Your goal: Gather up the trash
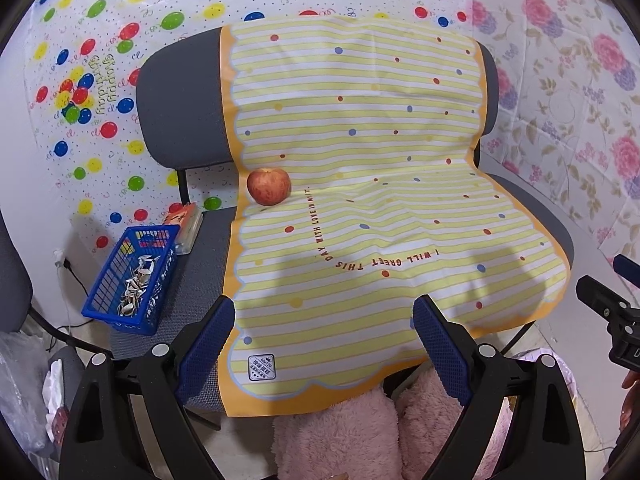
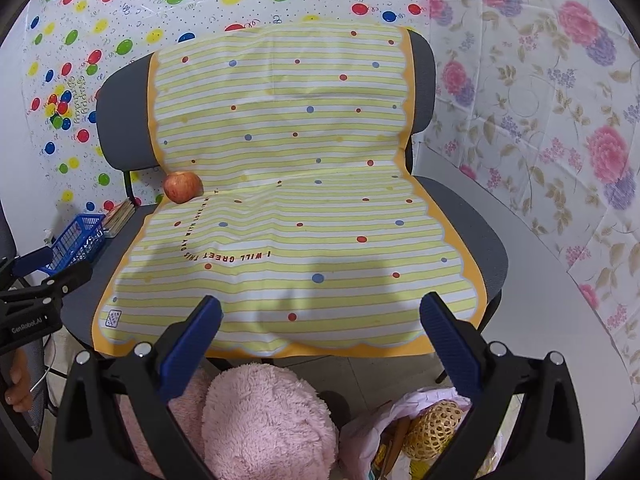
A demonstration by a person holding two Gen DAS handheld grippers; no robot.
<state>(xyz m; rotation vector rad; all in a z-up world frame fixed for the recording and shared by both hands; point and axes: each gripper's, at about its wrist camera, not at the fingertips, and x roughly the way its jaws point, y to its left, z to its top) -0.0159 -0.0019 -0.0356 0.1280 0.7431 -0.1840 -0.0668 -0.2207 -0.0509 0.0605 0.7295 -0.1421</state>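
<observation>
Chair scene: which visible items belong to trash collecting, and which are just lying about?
Job:
blue basket of seed shells
pink trash bag
left gripper, right gripper, both open

Lying about:
apple
striped mat
chair
pink plush slippers

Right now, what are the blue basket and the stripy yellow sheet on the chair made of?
The blue lattice basket looks like hard moulded plastic: stiff, even grid walls. The yellow striped dotted sheet seems thin plastic film or coated paper: it drapes, wrinkles and shines slightly.

Left tool (image 1: 324, 320) and right tool (image 2: 320, 316) gape (seemingly empty), side by side.
</observation>
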